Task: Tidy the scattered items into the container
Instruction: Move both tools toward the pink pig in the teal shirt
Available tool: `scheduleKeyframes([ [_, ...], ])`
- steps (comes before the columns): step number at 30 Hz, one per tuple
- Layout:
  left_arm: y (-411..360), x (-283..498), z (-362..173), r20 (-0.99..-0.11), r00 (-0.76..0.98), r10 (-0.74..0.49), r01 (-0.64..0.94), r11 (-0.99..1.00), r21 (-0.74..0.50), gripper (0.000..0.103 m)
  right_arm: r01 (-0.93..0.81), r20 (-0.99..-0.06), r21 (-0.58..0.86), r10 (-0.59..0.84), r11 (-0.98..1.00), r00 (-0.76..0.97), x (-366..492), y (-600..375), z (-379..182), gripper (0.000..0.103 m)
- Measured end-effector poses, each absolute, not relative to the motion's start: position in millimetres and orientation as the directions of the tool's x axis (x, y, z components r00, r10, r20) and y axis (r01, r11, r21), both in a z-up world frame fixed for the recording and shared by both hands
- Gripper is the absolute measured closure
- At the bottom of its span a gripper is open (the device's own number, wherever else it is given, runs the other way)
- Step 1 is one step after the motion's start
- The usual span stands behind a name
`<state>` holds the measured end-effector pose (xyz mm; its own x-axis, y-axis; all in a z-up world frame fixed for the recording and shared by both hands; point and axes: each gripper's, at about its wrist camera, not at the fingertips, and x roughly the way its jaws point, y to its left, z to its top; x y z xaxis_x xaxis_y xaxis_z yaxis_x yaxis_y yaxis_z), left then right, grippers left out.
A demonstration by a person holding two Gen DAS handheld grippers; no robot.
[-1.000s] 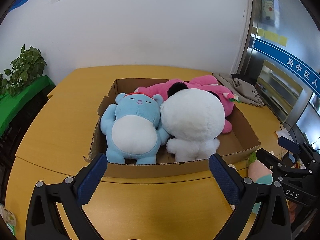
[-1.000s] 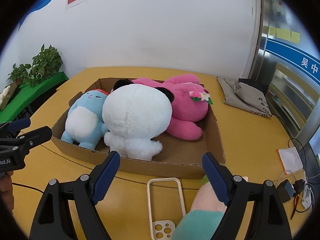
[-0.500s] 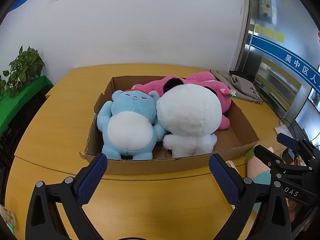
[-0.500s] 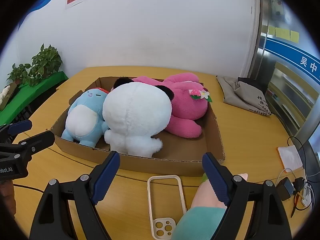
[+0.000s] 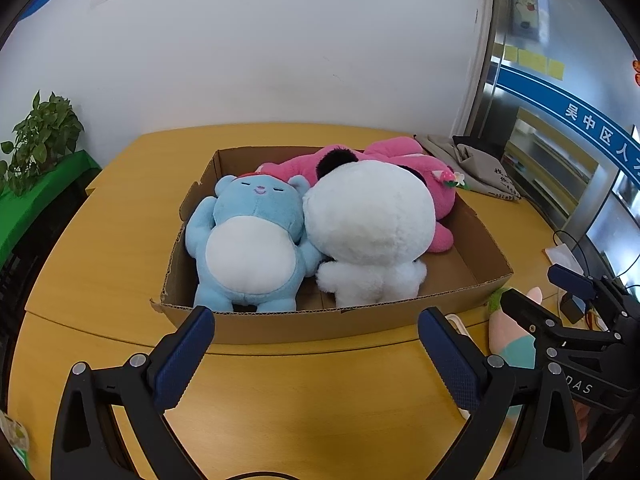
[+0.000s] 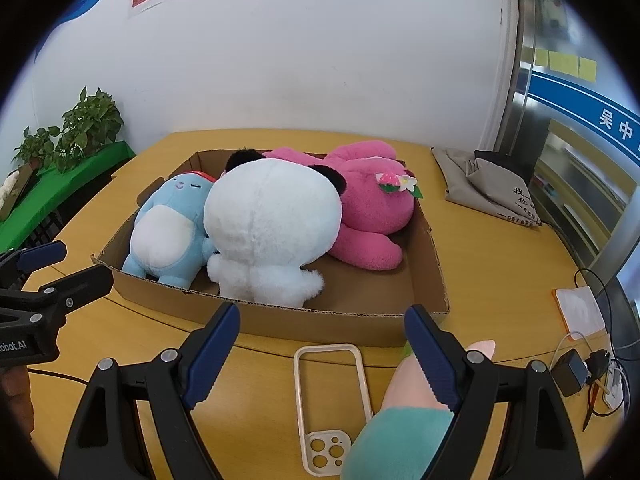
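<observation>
Right wrist view: the last plush toy [image 6: 404, 412] lies on the tabletop [image 6: 260, 368] outside the cardboard box [image 6: 352, 322], right under our right hand-held gripper [image 6: 322, 354], long axis pointing boxward. Both grippers gape, nothing held; the left hand-held gripper [image 5: 316, 354] is farther off.

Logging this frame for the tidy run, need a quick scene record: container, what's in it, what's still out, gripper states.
container: cardboard box on yellow table
inside: blue plush, white plush, pink plush
still outside: pink and teal plush, phone case, both in front of the box
left gripper: open, empty
right gripper: open, the outside plush by its right finger, not gripped
</observation>
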<state>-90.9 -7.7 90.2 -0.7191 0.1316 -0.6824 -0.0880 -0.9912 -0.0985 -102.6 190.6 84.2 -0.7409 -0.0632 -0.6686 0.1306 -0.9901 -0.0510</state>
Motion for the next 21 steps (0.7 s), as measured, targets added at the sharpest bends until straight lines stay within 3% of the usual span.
scheduleKeyframes([
  [21, -1.8, -85.2, 84.8, -0.695, -0.703, 0.153, -0.101, -0.988, -0.115, 0.000, 0.130, -0.669, -0.039, -0.071, -0.991, -0.739, -93.6, 194.7, 83.4, 0.018],
])
